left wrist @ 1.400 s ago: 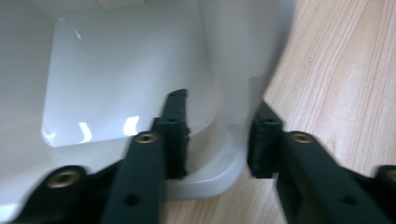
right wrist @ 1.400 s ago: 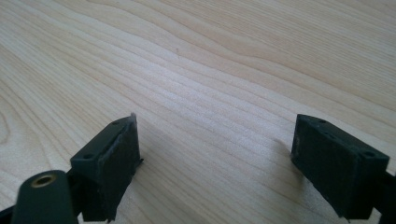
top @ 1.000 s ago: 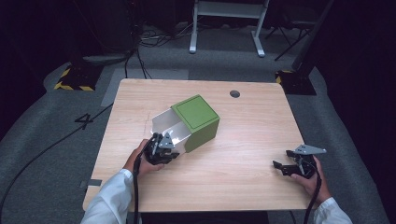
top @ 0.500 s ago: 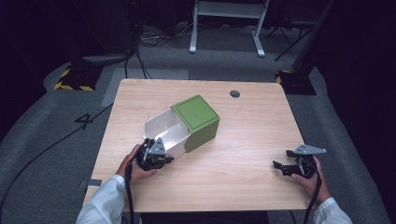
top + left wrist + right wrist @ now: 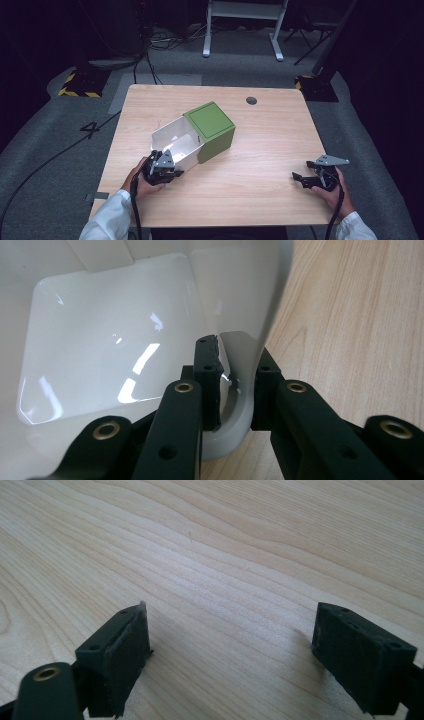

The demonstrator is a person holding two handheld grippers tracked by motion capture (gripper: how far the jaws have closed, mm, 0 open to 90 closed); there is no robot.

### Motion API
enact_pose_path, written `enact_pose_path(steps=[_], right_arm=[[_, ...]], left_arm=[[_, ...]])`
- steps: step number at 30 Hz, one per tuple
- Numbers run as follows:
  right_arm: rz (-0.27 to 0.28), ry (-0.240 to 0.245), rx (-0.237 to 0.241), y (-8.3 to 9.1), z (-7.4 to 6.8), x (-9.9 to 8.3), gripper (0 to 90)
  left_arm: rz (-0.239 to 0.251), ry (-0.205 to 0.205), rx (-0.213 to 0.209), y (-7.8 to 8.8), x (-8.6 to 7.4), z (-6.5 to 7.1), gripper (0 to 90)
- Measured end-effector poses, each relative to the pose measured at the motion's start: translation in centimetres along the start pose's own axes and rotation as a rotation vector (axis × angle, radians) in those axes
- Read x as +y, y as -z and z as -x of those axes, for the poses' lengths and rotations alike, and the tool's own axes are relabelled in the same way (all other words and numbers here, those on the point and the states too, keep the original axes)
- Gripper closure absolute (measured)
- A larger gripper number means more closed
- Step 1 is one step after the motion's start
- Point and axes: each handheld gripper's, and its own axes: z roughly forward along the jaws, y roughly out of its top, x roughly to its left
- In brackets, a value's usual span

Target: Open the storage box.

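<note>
- White plastic forms the inner tray (image 5: 175, 142), which sticks partway out of the green box (image 5: 212, 129) near the middle of the wooden table (image 5: 260, 150), toward the person's left.
- Green box sits at an angle to the table edges; its flat top faces up, and the tray slides out of its open side toward the near-left corner.
- Left gripper (image 5: 161, 167) sits at the tray's outer end, held in the person's left hand (image 5: 142, 182), with its cable running down past the white sleeve (image 5: 107, 225).
- In the left gripper view, the left gripper (image 5: 235, 385) has its jaws pinching the tray (image 5: 110, 340): one black pad lies inside against the glossy white wall, the other outside against the same wall, with the rounded rim caught between them.
- Those jaws have just been closing, with the tray's wall between them, and the pads now press on it.
- Right gripper (image 5: 307, 179) rests well apart from the box, near the table's near-right corner, in the person's right hand (image 5: 332, 192), with its grey three-cornered plate on top.
- In the right gripper view, the right gripper (image 5: 230, 645) has its jaws spread wide, with bare wood grain of the table (image 5: 225, 555) between them and nothing held.
- A small dark round hole (image 5: 251, 100) sits in the tabletop beyond the box, near the far edge.
</note>
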Motion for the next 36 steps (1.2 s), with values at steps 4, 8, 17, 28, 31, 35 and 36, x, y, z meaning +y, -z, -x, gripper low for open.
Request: enact_pose_path(steps=[4,8,17,28,31,35,36], right_arm=[[0.000,0.000,0.000,0.0,0.0,0.0,15.4],[0.001,-0.001,0.000,0.0,0.0,0.0,15.4],[0.001,-0.001,0.000,0.0,0.0,0.0,15.4],[0.001,-0.001,0.000,0.0,0.0,0.0,15.4],[0.000,0.000,0.000,0.0,0.0,0.0,15.4],[0.000,-0.001,0.000,0.0,0.0,0.0,15.4],[0.000,-0.001,0.000,0.0,0.0,0.0,15.4]], left_arm=[[0.002,0.003,-0.004,0.0,-0.1,0.0,79.4],[0.005,0.007,-0.006,0.1,-0.1,0.0,79.4],[0.007,0.011,-0.010,0.3,-0.4,0.2,79.4],[-0.021,0.017,0.015,0.2,-0.2,0.5,52.9],[-0.015,0.016,0.029,0.6,0.0,0.8,42.9],[0.010,0.032,0.078,1.3,0.2,1.0,29.4],[0.020,0.037,0.091,1.6,0.3,1.0,28.3]])
